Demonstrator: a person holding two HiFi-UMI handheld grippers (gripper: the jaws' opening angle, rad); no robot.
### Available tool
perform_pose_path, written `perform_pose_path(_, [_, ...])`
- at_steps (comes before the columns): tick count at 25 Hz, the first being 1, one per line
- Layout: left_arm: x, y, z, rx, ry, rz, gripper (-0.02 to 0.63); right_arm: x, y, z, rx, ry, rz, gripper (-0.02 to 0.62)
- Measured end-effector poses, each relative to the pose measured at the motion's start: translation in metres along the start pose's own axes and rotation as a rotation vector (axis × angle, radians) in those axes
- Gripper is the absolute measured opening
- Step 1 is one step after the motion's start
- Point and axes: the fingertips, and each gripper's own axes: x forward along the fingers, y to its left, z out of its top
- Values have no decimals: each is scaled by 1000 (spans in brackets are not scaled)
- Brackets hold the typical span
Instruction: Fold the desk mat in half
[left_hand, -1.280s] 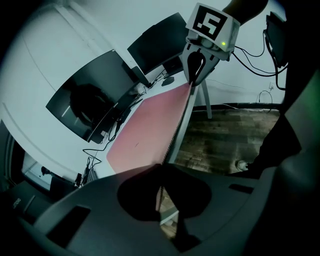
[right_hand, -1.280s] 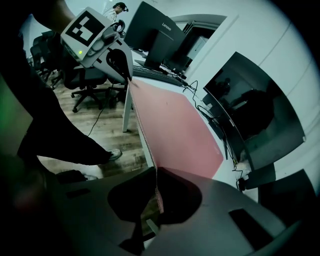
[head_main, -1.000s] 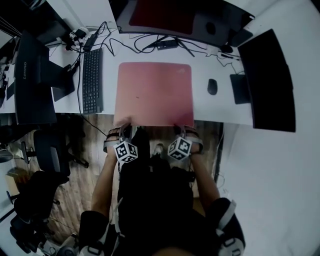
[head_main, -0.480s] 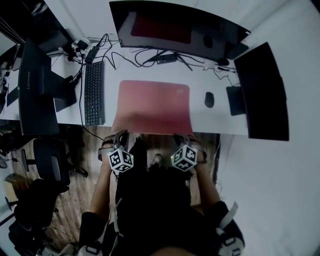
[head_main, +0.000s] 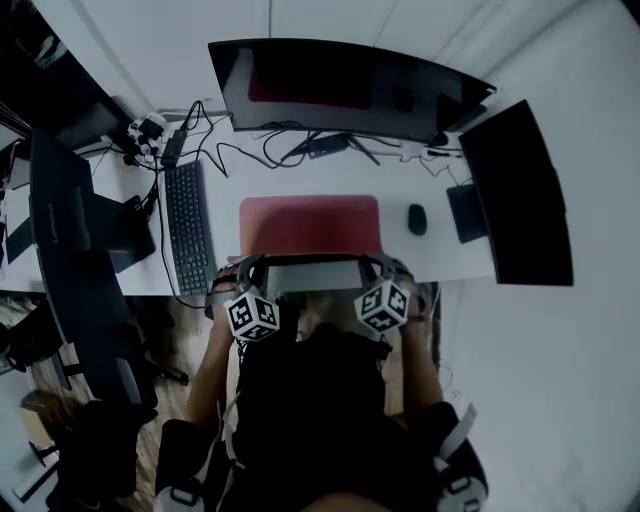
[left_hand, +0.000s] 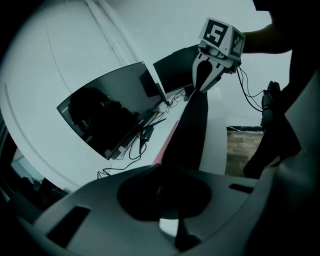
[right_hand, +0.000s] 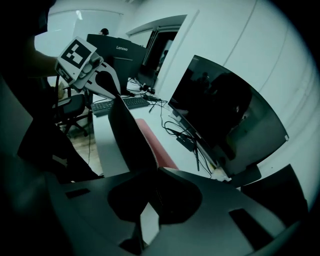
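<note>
- Grippers first: how do they stand?
- Both are clamped. The left gripper has its jaws closed on the near left corner of the desk mat. The right gripper has its jaws closed on the near right corner. In each gripper view the mat's edge runs straight into the pinch.
- And where does the mat lie?
- Its far part is flat on the white desk, red face up. Its near part is up off the desk, hanging between the two grippers. From the head view that raised part shows as a pale grey strip of underside above the desk's front edge.
- Is the strip slack or stretched?
- It looks stretched. In the left gripper view the dark underside runs from the jaws up to the other gripper and its marker cube. The right gripper view shows the same thing mirrored, with a sliver of red face beside the dark band.
- What sits around it?
- A keyboard lies just left of the mat, and a mouse lies to its right, apart from it. A curved monitor stands behind, with cables between it and the mat's far edge.
- Is the fold done?
- No, the red face is mostly uncovered.
</note>
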Motion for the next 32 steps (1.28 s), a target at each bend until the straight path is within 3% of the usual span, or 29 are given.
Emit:
perform_pose_path(3, [15, 24, 10, 1, -25, 19, 18, 8, -21, 12, 9, 18, -74, 18])
perform_pose_path(5, [24, 41, 17, 43, -33, 47, 19, 16, -34, 20, 18, 16, -114, 18])
perform_pose_path(10, [42, 53, 34, 104, -42, 56, 19, 32, -57, 18, 59, 18, -145, 19])
perform_pose_path(12, [52, 60, 34, 120, -30, 62, 20, 44, -64, 21, 76, 14, -142, 20])
perform_pose_path(24, [144, 96, 23, 17, 59, 91, 20, 138, -118, 39, 37, 7, -57, 20])
perform_pose_path(32, [206, 113, 2, -36, 153, 55, 20, 201, -142, 49, 19, 11, 10, 20])
